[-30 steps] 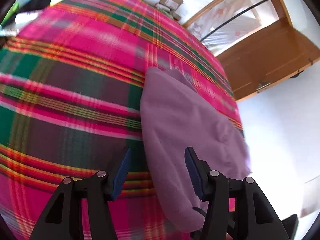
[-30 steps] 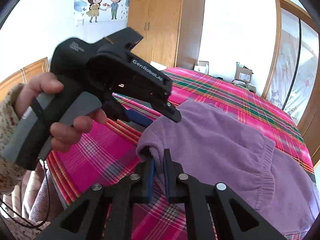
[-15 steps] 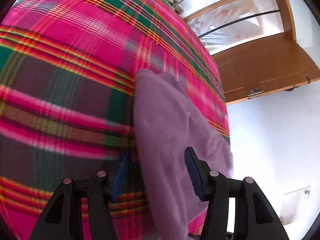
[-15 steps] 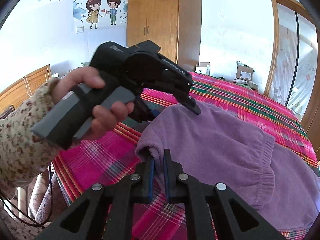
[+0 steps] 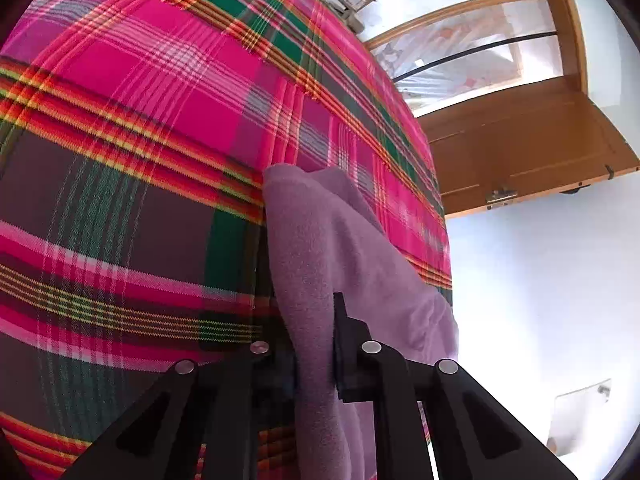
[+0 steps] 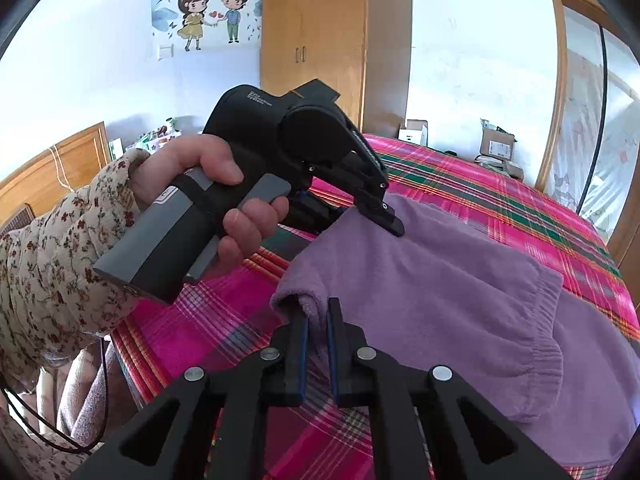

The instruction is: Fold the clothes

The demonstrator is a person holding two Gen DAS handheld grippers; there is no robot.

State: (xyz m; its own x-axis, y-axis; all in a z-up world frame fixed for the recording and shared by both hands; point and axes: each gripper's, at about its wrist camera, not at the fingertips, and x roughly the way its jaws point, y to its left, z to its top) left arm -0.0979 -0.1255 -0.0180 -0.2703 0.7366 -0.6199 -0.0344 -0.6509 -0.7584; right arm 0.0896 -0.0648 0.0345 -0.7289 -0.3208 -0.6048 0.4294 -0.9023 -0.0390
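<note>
Plaid bedspread (image 5: 140,160) under everything. Your left gripper (image 5: 314,344) has just closed on the purple garment (image 6: 440,280); your right gripper (image 6: 316,344) pinches its near corner. Casing print too small to read. Wardrobe (image 6: 332,40), boxes (image 6: 496,144) behind.

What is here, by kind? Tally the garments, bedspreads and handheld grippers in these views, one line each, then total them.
Purple fleece garment: 1
Pink, green and red plaid bedspread: 1
Black two-finger handheld grippers: 2, the left gripper and the right gripper
Total: 4
</note>
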